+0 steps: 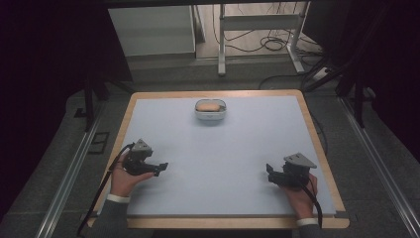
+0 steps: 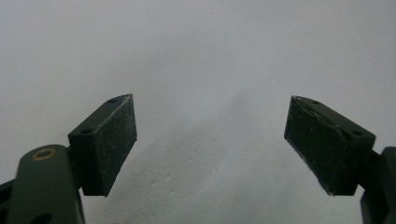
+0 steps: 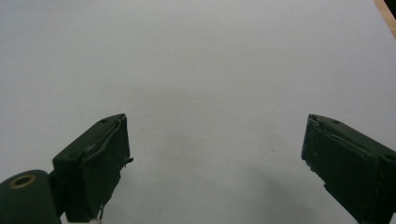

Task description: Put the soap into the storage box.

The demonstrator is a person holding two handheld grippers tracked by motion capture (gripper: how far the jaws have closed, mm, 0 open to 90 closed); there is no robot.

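The left gripper (image 1: 161, 167) has its fingers (image 2: 109, 142) spread wide with nothing between them, over bare pale counter (image 1: 223, 163). The right gripper (image 1: 270, 173) likewise has its fingers (image 3: 95, 165) released and spread, with nothing between them. Both sit near the front edge, well apart from each other. Far ahead, near the back edge and between the two, stands a small clear container (image 1: 211, 110) holding a tan, rounded lump (image 1: 209, 105); what it is cannot be made out.

Each black tool (image 1: 161, 168) carries a grey three-cornered plate, a trailing black cable and dark, scuffed pads (image 2: 111, 142).
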